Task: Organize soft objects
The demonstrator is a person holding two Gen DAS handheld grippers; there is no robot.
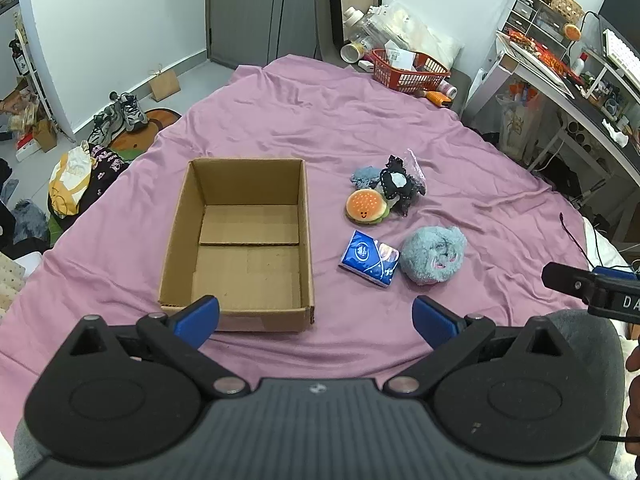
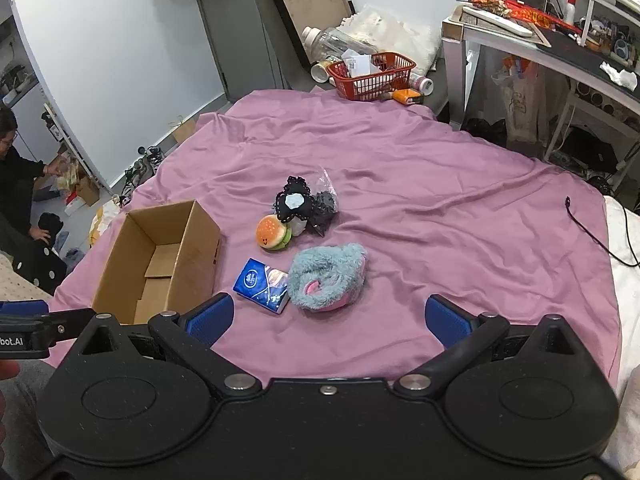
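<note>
An empty cardboard box (image 1: 240, 236) (image 2: 160, 260) sits open on the pink bedsheet (image 1: 360, 120) (image 2: 440, 200). To its right lie a blue tissue pack (image 1: 369, 258) (image 2: 262, 280), a fluffy blue slipper (image 1: 434, 254) (image 2: 328, 276), a burger plush (image 1: 366, 206) (image 2: 273, 232), a black plush (image 1: 396, 182) (image 2: 294, 200) and a small blue fuzzy item (image 1: 365, 176). My left gripper (image 1: 316, 316) hovers open over the box's near right corner. My right gripper (image 2: 328, 316) is open just short of the slipper. Both hold nothing.
A red basket (image 1: 410, 70) (image 2: 372, 76) and clutter stand at the bed's far end. A desk (image 1: 580, 88) (image 2: 560, 48) lines the right side. Shoes and bags (image 1: 116, 120) lie on the floor at left. A person (image 2: 16, 160) crouches at far left.
</note>
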